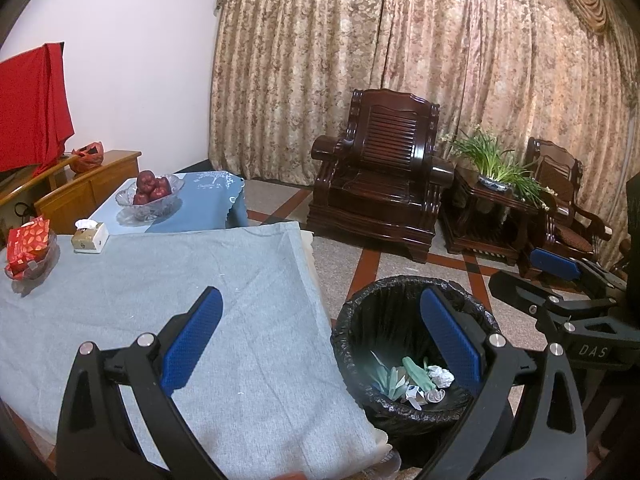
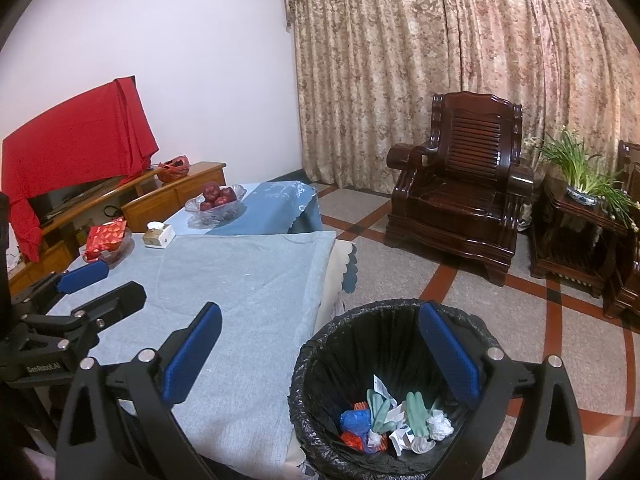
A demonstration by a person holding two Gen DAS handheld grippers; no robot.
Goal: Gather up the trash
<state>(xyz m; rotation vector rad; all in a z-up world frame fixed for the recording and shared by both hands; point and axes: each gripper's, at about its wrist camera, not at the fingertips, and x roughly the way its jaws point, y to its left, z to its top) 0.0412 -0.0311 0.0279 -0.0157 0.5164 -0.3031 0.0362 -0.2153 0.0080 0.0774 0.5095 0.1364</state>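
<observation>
A bin with a black liner (image 1: pixel 400 292) (image 2: pixel 360 312) stands on the floor at the table's right edge. Inside it lies trash (image 1: pixel 416 382) (image 2: pixel 394 420): crumpled white paper, pale green gloves, blue and red wrappers. My left gripper (image 1: pixel 320 340) is open and empty, with one finger over the grey cloth and the other over the bin. My right gripper (image 2: pixel 320 352) is also open and empty, straddling the table edge and the bin mouth. Each gripper shows in the other's view, the right gripper (image 1: pixel 536 276) at the right edge and the left gripper (image 2: pixel 100 286) at the left edge.
The table carries a grey cloth (image 1: pixel 180 280), a tissue box (image 1: pixel 90 236) and a red packet in a glass dish (image 1: pixel 28 246). Beyond is a blue-covered table with a bowl of apples (image 1: pixel 150 194). A dark wooden armchair (image 1: pixel 380 184), a side table with a plant (image 1: pixel 492 172) and curtains stand behind.
</observation>
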